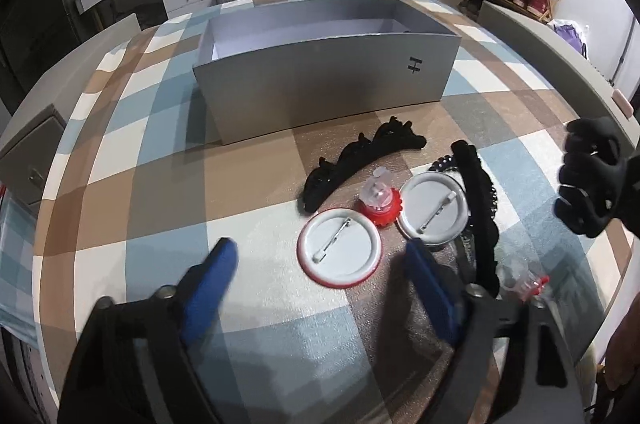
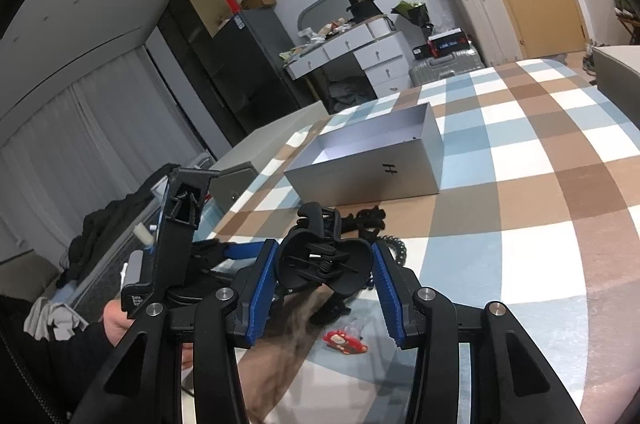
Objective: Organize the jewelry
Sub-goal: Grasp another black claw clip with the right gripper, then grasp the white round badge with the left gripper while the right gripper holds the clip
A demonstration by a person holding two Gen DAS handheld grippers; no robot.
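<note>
Two round pin badges lie face down on the checked tablecloth, one (image 1: 338,252) with a red rim and one (image 1: 434,212) to its right. A red toy ring (image 1: 380,200) sits between them. My left gripper (image 1: 320,262) hovers open above the near badge, its blue fingers (image 1: 218,276) standing either side of it without touching. Behind lie a black lace hair band (image 1: 360,160) and a black headband (image 1: 478,192). My right gripper (image 2: 324,266) is shut on a black claw hair clip (image 2: 320,256), which also shows at the right edge of the left wrist view (image 1: 592,176).
An open grey box (image 1: 328,92) (image 2: 368,164) stands on the table beyond the jewelry, its inside white. A small clear and red piece (image 1: 528,284) lies at the near right. A red trinket (image 2: 344,340) lies under the right gripper. Suitcases, drawers and a shoe rack stand behind.
</note>
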